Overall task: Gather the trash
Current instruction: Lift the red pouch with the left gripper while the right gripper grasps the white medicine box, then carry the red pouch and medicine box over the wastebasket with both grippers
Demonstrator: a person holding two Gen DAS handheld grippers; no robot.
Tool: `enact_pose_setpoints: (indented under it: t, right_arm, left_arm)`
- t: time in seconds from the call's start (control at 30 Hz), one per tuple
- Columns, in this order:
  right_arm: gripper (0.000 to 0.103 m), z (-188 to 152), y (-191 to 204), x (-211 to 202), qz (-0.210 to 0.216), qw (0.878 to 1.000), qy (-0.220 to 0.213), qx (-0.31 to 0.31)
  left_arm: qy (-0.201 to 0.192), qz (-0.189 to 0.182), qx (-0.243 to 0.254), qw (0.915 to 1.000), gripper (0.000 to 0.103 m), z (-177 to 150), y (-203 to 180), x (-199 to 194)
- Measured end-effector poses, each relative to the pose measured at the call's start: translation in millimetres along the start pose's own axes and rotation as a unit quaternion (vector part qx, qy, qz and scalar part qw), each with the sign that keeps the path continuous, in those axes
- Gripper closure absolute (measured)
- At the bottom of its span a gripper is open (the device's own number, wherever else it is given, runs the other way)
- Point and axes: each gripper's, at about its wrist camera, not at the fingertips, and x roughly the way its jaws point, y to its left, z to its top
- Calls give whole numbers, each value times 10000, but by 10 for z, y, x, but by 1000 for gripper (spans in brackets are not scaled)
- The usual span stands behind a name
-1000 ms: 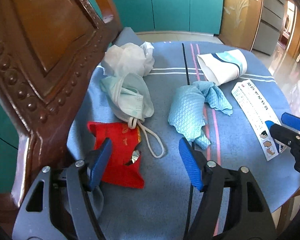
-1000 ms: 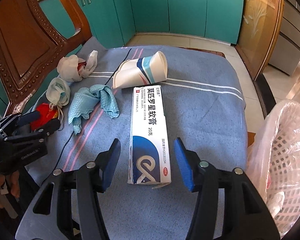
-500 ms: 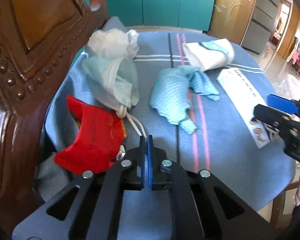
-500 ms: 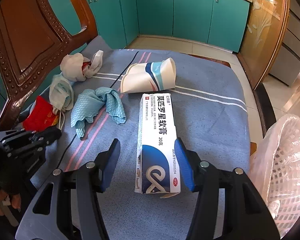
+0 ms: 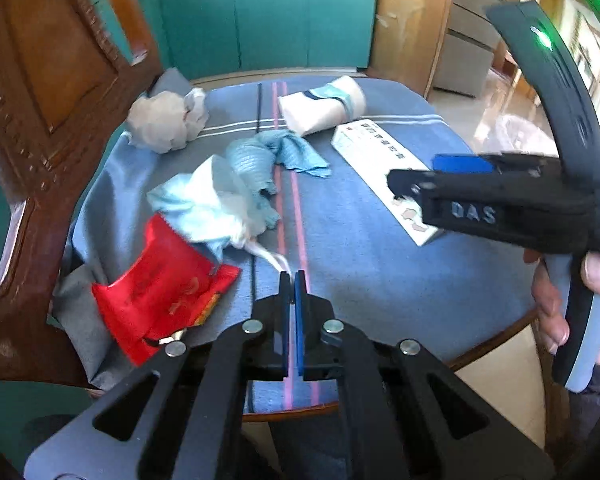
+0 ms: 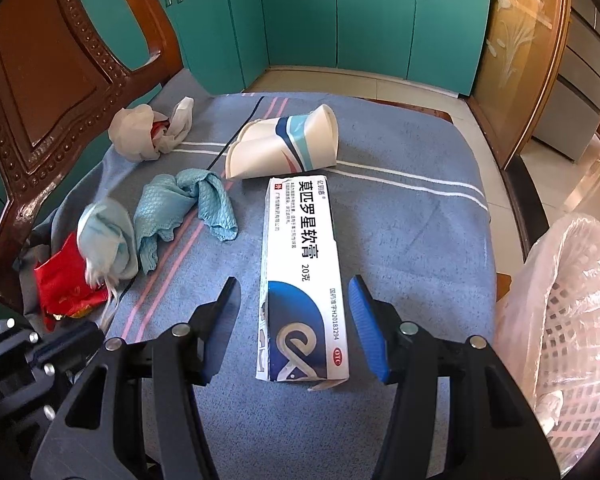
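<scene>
White ear loop of the face mask point(image 5: 208, 204), on the table point(image 5: 364, 248) beside the red wrapper point(image 5: 160, 292), looks pinched in the closed left tongs point(image 5: 291, 280) (blurry): lift slow, carry to lined basket point(image 6: 572, 320); right tongs point(image 6: 292, 328) half-open, empty, straddling ointment box point(image 6: 300, 264).

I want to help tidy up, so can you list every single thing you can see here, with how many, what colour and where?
Crumpled white tissue wad: one, white, far left by the chair.
Squashed paper cup: one, white with blue bands, lying on its side at the middle back.
Teal waffle cloth: one, teal, left of centre.
Pale blue face mask: one, its ear loop pinched by the left gripper.
Red foil wrapper: one, red, near left edge.
Long ointment box: one, white and blue, centre.
Striped blue tablecloth: one, covering the table.
Carved wooden chair: one, brown, left.
Lined white basket: one, right.
Left gripper: shut on the loop.
Right gripper: open, straddling the box.
</scene>
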Motion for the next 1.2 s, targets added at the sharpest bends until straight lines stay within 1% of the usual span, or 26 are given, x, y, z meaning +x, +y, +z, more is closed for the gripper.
enact_pose_setpoints:
  t: [0.03,0.07,0.13,0.2,0.23,0.27,0.3,0.33,0.37,0.4,0.5,0.53,0.67,0.73,0.83,0.9,0.93,0.97,1.0,1.03,1.07,1.13,1.2]
  right_arm:
    - [46,-1,4,8,-9,10000,12,-15]
    - [35,1,16,27,-22,10000,34,-34]
    - [22,6,45,64,-104,9999,11,-75]
    - [22,11,86,116,-178,9997,58,-161]
    - [22,11,98,132,-187,9996,81,-180]
    - [22,9,109,146,-186,9996,104,-191]
    - [22,3,125,157,-160,9996,127,-203]
    - [22,0,132,158,-136,9996,138,-213]
    - [22,-6,140,160,-124,9996,146,-222]
    - [22,-13,143,161,-121,9996,157,-224]
    - [22,-25,139,169,-75,9996,196,-197]
    - [22,-31,138,174,-62,9996,204,-192]
    - [22,-56,132,188,-48,9995,252,-209]
    - [22,-63,132,191,-48,9994,267,-232]
    - [22,-55,132,212,-75,9992,280,-277]
    - [22,-45,146,239,-128,9990,277,-339]
    - [22,-37,157,251,-145,9988,265,-375]
    - [22,-31,171,261,-159,9987,247,-421]
    - [23,-25,182,272,-158,9986,238,-455]
    - [32,-19,199,283,-151,9984,220,-503]
    - [49,-17,209,292,-148,9982,237,-531]
    - [58,-6,213,271,-42,9984,224,-520]
    - [59,0,213,233,53,9984,196,-521]
  left_arm:
    - [-24,-80,-133,9999,99,21,58,-10]
    - [-46,-180,-260,9995,99,33,115,-27]
    - [-117,-349,-426,9984,99,59,214,-54]
    - [-161,-350,-444,9983,98,79,277,-97]
    - [-222,-289,-521,9980,87,87,332,-138]
    - [-288,-275,-609,9973,61,92,390,-182]
    - [-344,-253,-660,9969,47,95,433,-215]
    - [-466,-207,-674,9964,36,97,489,-259]
    - [-506,-122,-670,9964,36,97,530,-283]
    - [-455,-14,-641,9969,35,98,577,-273]
    - [-246,54,-600,9979,35,83,661,-175]
    - [-133,41,-528,9985,35,76,675,-109]
    - [83,119,-137,9998,33,88,654,45]
    - [277,224,108,9993,32,107,613,150]
    - [460,284,289,9981,32,76,586,244]
    - [529,347,345,9974,33,70,576,278]
    - [533,354,334,9974,42,68,582,287]
    - [561,305,293,9975,59,67,593,298]
    - [607,242,233,9976,65,67,609,315]
    - [586,212,138,9980,65,71,642,313]
    - [565,193,85,9982,65,75,655,307]
    - [486,187,16,9986,66,81,667,274]
    - [348,184,-63,9992,67,89,682,189]
